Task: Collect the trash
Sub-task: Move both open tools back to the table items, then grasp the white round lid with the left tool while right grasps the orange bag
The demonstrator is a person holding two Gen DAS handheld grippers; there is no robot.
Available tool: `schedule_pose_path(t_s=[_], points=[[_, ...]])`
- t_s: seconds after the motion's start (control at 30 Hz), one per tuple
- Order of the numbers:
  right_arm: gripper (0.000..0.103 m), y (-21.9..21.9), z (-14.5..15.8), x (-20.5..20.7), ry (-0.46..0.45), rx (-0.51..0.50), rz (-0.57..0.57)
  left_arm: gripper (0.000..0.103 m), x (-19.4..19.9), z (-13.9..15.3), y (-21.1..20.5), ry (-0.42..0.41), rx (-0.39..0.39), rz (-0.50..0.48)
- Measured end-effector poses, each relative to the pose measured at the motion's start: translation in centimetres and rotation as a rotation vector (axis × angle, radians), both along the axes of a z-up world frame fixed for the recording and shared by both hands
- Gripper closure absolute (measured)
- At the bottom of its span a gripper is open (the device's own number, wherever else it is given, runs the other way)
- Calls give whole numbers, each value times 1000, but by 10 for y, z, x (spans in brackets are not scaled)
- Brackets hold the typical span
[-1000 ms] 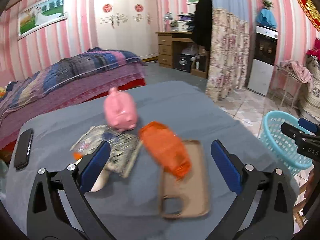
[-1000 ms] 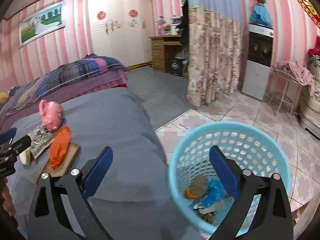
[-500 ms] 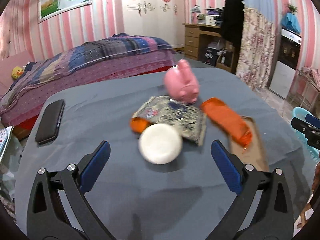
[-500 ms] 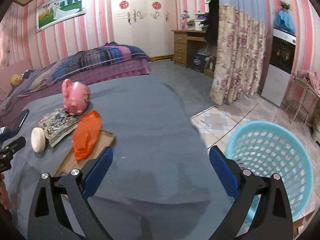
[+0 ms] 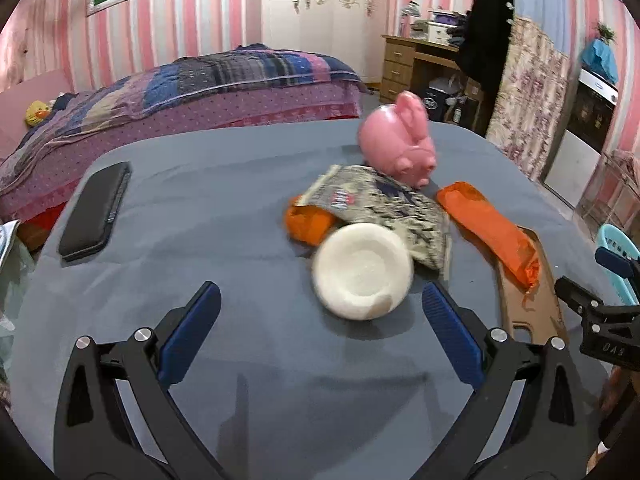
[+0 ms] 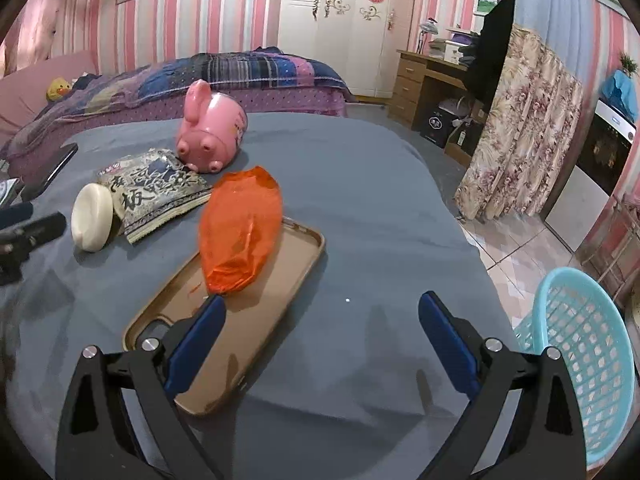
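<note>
On the grey table [image 5: 224, 184] lie a white round piece [image 5: 362, 270] [image 6: 92, 216], a printed snack wrapper [image 5: 384, 208] [image 6: 154, 192] over an orange scrap [image 5: 308, 222], and an orange plastic bag [image 5: 492, 232] [image 6: 240, 228] resting partly on a brown phone case [image 6: 236, 320] [image 5: 528, 308]. My left gripper [image 5: 320, 328] is open, low over the table, the white piece just ahead of its right finger. My right gripper [image 6: 320, 332] is open, its left finger over the phone case, close to the bag's near end. A light-blue mesh basket [image 6: 580, 360] [image 5: 618, 256] stands off the table's right side.
A pink rabbit-shaped toy [image 5: 400, 140] [image 6: 212, 136] lies behind the wrapper. A black phone [image 5: 96, 210] rests at the table's left. A bed [image 5: 180, 92] stands beyond the table. A floral curtain [image 6: 520, 132] and tiled floor [image 6: 516, 248] are to the right.
Both grippers swung left from the basket toward the table's items. The left one now faces the white piece closer up. The right one has closed in on the orange bag and phone case.
</note>
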State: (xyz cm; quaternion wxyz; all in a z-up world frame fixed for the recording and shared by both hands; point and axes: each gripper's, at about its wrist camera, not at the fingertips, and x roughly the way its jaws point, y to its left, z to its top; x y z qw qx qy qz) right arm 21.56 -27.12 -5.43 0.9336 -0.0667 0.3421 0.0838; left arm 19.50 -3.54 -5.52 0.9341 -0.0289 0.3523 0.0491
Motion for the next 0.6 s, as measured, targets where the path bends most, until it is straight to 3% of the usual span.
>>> schedule_pose_path(t_s=[0.13,0.3,0.37,0.5,0.6], points=[[8,-6,-1,7,11,35,-33,7,17,-8,-11,38,-3,-35],[9,-3,3,9,-11,52,-31,36,24,-14,-13,62,-34,-89],[9,2,5,11,-16,64,-21,43,23,-15,-11,64,-31,-89],[27,19,3,14,-1,55,27,43,17,-12,2,60,-80,-88],[32,34,0,16,11,33,70,43,4,-7,14,48,-86,-80]])
